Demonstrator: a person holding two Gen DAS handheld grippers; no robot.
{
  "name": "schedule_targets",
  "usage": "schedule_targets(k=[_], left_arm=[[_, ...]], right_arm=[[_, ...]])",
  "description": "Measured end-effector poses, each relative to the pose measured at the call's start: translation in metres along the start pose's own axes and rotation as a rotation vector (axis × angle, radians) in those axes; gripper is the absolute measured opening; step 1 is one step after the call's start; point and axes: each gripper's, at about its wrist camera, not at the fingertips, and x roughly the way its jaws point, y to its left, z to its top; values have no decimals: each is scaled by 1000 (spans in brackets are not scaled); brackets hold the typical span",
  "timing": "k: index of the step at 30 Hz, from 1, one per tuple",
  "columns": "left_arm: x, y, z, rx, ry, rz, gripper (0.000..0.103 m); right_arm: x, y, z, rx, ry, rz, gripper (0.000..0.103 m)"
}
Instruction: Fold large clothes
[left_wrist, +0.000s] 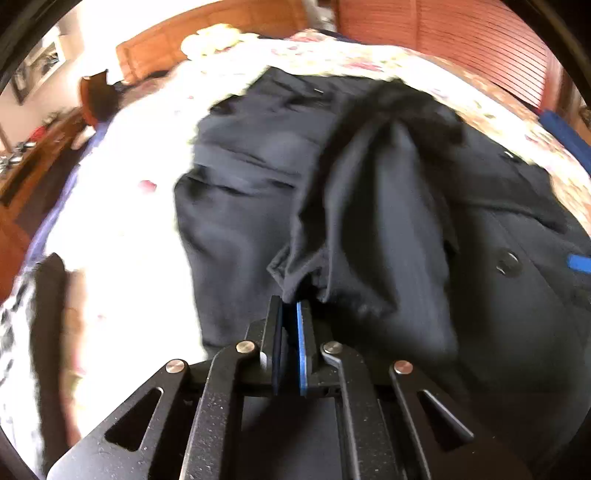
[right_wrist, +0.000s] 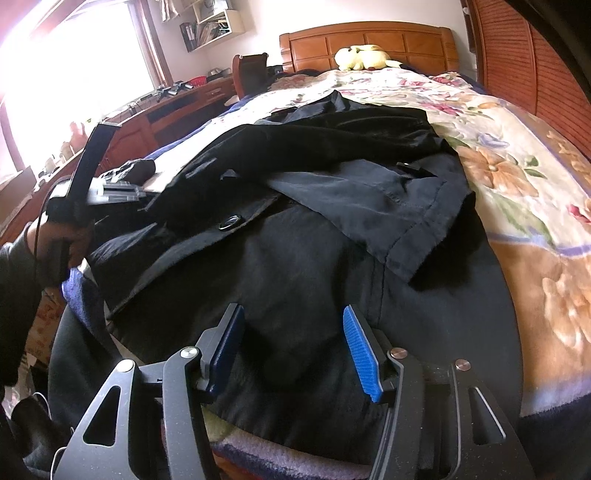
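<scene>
Right wrist view shows a bed (right_wrist: 535, 206) under a floral blanket, with a large dark coat (right_wrist: 295, 266) spread across it, lining and collar toward the headboard (right_wrist: 369, 40), hem toward the camera. A lighter panel of lining (right_wrist: 388, 206) lies turned back over the coat's right side, and a button (right_wrist: 231, 223) sits near the front edge. The right gripper (right_wrist: 291, 350) hovers over the hem with its blue pads well apart and nothing between them, so it is released. The left gripper (left_wrist: 290, 314) is clenched on a fold of the coat's dark cloth, which rises from the jaws in a bunched ridge; this view is blurred. The step in hand looks like carrying one side of the coat over toward the middle. To do it well, the pinched edge should be lifted high enough to clear the cloth below, then laid flat with its edge parallel to the coat's length, while the free gripper presses or pins the hem so the body does not slide.
</scene>
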Motion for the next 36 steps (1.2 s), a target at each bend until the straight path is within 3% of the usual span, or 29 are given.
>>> schedule_targets(k=[3,9,21,32,36], left_arm=[[-9,20,5,-54,20,-79,8],[-37,39,-15,-81,-7,-85,20],[-51,35,-97,-106,64,-16,23],[-26,43,-100,-157,62,32,23],[-14,55,-98,-187,69,-16,24]], right_arm=[[1,2,1,-12,2,-7,58],[1,-1,5,-5,-2,-7,58],[-19,-11,4,3,-11,-85,59],[-22,-5,-2,-34,9,-102,59],[-22,-7,-4,-33,4,-96,59]])
